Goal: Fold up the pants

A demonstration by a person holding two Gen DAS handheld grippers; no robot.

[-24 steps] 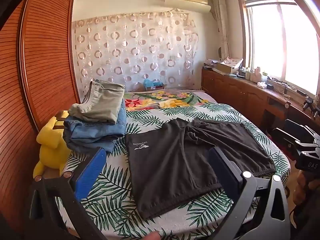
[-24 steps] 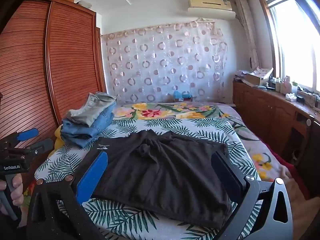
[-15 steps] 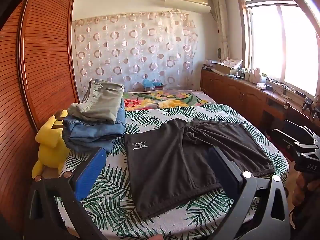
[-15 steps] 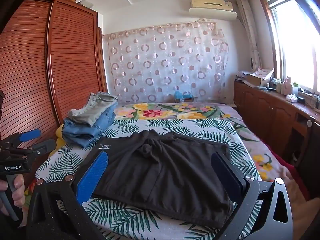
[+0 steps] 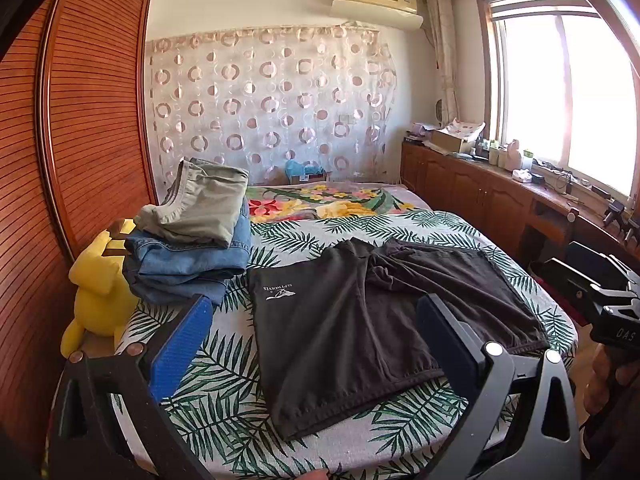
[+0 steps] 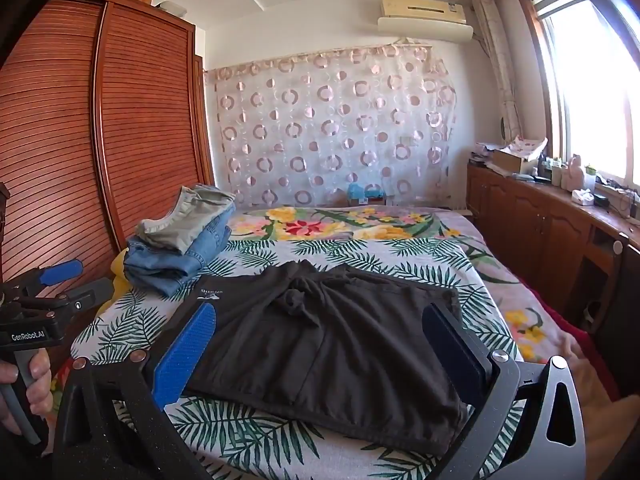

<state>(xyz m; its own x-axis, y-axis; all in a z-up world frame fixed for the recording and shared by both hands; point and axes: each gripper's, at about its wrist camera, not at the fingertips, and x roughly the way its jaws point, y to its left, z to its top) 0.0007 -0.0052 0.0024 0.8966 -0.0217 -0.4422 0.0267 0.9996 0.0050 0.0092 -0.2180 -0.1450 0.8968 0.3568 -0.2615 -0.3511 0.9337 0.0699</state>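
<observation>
Both of our tools hung short of the near edge of the bed [image 5: 224,364], neither touching cloth. The left tool [image 5: 308,336] stood with its blue pads spread wide and nothing between them; the right tool [image 6: 316,344] was spread just as wide and also held nothing.

The black shorts [image 5: 360,316] lay flat on the palm-leaf bedspread just ahead of both tools, one end with a small white logo toward the left tool's far left, the other toward the right tool's side. The middle looked bunched and rumpled at the far edge. A stack of folded jeans [image 5: 188,264] with a folded khaki garment [image 5: 200,208] on top sat beyond the left tool's left pad, beside a yellow plush toy [image 5: 100,284] at the bed's edge.

We judged the step to be the first reach for a grip. To do it well, each tool should take a near corner of the shorts, pinching through all layers at the hem rather than the top one alone. Lifting both ends together should keep the fold line straight. The rumpled middle wanted smoothing, or the crease would set crooked. The left tool needed to stay clear of the stack.
</observation>
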